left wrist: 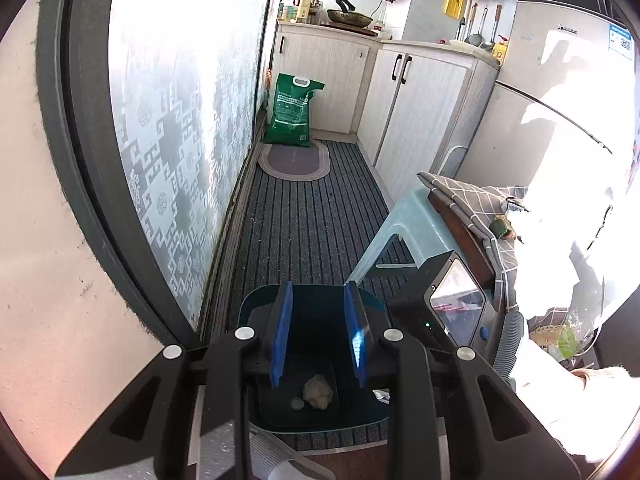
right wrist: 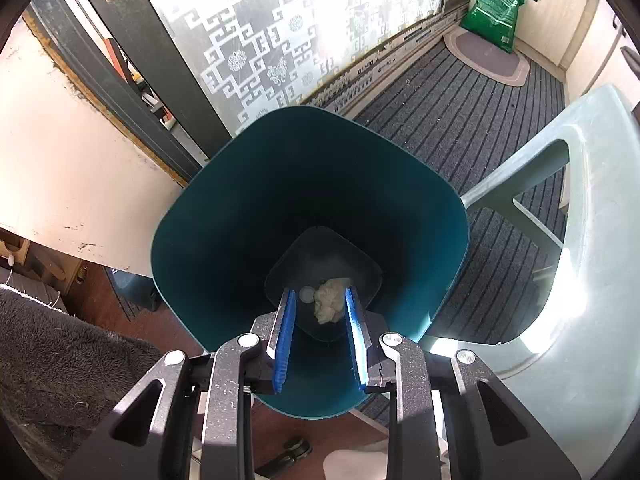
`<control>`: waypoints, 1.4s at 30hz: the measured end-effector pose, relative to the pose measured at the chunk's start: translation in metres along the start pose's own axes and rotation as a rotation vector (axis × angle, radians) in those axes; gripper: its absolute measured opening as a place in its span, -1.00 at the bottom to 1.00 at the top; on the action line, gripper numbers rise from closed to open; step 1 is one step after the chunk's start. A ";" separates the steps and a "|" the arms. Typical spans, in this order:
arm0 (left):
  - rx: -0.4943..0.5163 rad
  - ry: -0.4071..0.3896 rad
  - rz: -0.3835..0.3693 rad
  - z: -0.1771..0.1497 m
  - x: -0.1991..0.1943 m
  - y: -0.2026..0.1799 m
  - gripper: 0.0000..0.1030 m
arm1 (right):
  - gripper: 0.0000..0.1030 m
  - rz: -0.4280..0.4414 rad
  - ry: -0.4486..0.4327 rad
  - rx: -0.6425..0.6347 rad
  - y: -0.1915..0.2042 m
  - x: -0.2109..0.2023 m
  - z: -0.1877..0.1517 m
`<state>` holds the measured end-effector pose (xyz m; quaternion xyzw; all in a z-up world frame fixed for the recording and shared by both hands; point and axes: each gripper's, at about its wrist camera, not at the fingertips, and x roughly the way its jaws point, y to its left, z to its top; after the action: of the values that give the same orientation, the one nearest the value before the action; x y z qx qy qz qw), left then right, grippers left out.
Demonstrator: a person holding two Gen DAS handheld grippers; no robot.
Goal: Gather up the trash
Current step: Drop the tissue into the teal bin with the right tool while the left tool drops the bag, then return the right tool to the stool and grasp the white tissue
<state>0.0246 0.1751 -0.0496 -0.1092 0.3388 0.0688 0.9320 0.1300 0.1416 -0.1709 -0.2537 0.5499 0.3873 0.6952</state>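
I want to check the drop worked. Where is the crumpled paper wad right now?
The crumpled paper wad lies on the bottom of the teal bin, beside a small round disc; in both wrist views it sits below the open fingers.

My right gripper (right wrist: 320, 334) hangs over the bin (right wrist: 224, 216); the crumpled wad (right wrist: 329, 300) lies on its floor. The stool (right wrist: 580, 208) stands at three o'clock, the sack (right wrist: 498, 8) at one o'clock on the mat (right wrist: 486, 62).

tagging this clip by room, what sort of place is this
Most likely a narrow home kitchen: a wok sits on the counter over white cabinets, ladles hang on the wall, and a fridge stands at the right.
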 end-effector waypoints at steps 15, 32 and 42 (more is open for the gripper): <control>0.040 -0.120 -0.035 0.029 -0.034 -0.036 -0.34 | -0.51 -0.101 -0.366 0.010 -0.027 -0.146 0.003; 0.127 -0.083 -0.109 0.039 0.003 -0.120 -0.14 | -0.34 -0.166 -0.551 0.259 -0.143 -0.237 -0.058; 0.169 -0.040 -0.165 0.036 0.036 -0.162 -0.05 | -0.23 -0.129 -0.582 0.375 -0.191 -0.249 -0.094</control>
<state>0.1070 0.0297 -0.0201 -0.0563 0.3144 -0.0347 0.9470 0.2092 -0.1053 0.0293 -0.0348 0.3731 0.2910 0.8803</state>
